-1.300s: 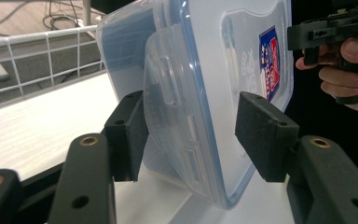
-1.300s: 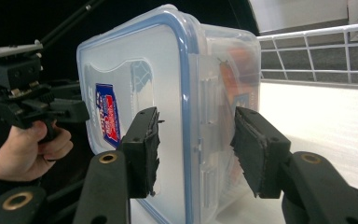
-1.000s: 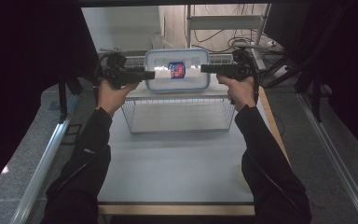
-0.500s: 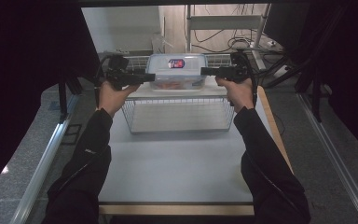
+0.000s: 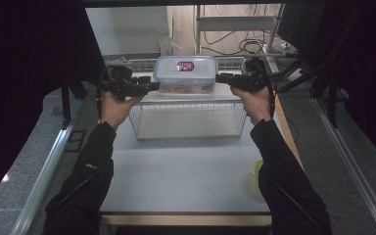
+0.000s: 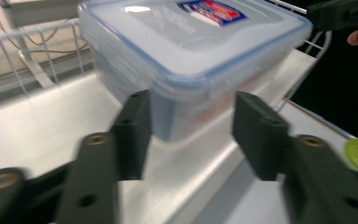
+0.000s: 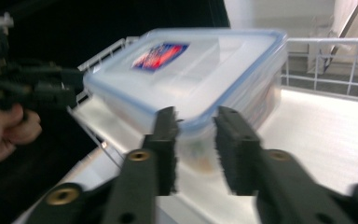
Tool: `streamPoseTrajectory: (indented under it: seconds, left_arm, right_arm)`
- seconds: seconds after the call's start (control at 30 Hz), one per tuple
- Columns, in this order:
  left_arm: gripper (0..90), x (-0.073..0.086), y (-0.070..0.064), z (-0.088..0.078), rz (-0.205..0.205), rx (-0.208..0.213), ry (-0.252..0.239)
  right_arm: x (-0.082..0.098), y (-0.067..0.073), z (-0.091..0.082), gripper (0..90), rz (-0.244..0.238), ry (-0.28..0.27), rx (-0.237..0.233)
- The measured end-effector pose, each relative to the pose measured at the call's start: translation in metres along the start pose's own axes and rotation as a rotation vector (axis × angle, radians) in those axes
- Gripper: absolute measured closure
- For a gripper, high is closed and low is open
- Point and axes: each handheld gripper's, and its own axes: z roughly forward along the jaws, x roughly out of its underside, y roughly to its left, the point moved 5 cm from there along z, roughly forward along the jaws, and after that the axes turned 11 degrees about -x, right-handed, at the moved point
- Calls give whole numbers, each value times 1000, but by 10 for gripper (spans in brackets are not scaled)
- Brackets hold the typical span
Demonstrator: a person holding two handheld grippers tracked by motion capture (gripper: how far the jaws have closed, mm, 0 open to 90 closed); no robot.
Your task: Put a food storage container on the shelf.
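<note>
A clear plastic box [image 5: 185,73] with a blue-rimmed lid and a red and blue sticker rests level on the top shelf of a white wire rack [image 5: 191,120]. My left gripper [image 5: 155,86] is at its left side and my right gripper [image 5: 219,77] at its right side. In the left gripper view the jaws [image 6: 191,100] stand apart astride a corner of the box [image 6: 191,42], just short of it. The right gripper's jaws [image 7: 196,114] leave a narrow gap in front of another corner of the box [image 7: 191,70]. Both pairs have just been closing, with nothing pressed between the pads.
The rack stands at the far end of a pale table [image 5: 186,181]. A yellow-green round thing [image 5: 257,171] lies by my right sleeve near the table's right edge. Metal rails run along both sides. Shelving and cables lie behind the rack.
The box, held tilted toward me between both grippers a second ago, has turned level and now sits on the rack's top shelf. Both hands stayed about where they were.
</note>
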Motion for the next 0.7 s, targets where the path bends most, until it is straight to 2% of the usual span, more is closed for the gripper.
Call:
streamPoseTrajectory:
  seconds: [0.07, 0.1, 0.17, 0.2, 0.37, 0.5, 0.53, 0.7]
  left_arm:
    - [616, 7, -3, 1, -1, 25, 16]
    - [698, 10, -4, 3, 6, 28, 23]
    - [720, 13, -6, 6, 10, 27, 36]
    - [743, 14, -7, 9, 15, 25, 38]
    - [750, 14, -8, 19, 10, -1, 46]
    - [749, 13, -9, 24, -11, 5, 45]
    - [752, 13, -9, 24, -14, 11, 44]
    - [744, 13, -11, 24, -9, 15, 41]
  right_arm:
    - [10, 6, 1, 799, -43, 31, 6]
    - [18, 9, 7, 838, -65, 66, -6]
    - [21, 10, 9, 844, -72, 78, -5]
    - [26, 9, 16, 848, -85, 105, 14]
    - [26, 4, 24, 860, -80, 111, 31]
    - [23, -3, 25, 869, -56, 93, 57]
    - [23, -6, 25, 880, -36, 87, 43]
    - [23, -7, 25, 873, -33, 85, 39]
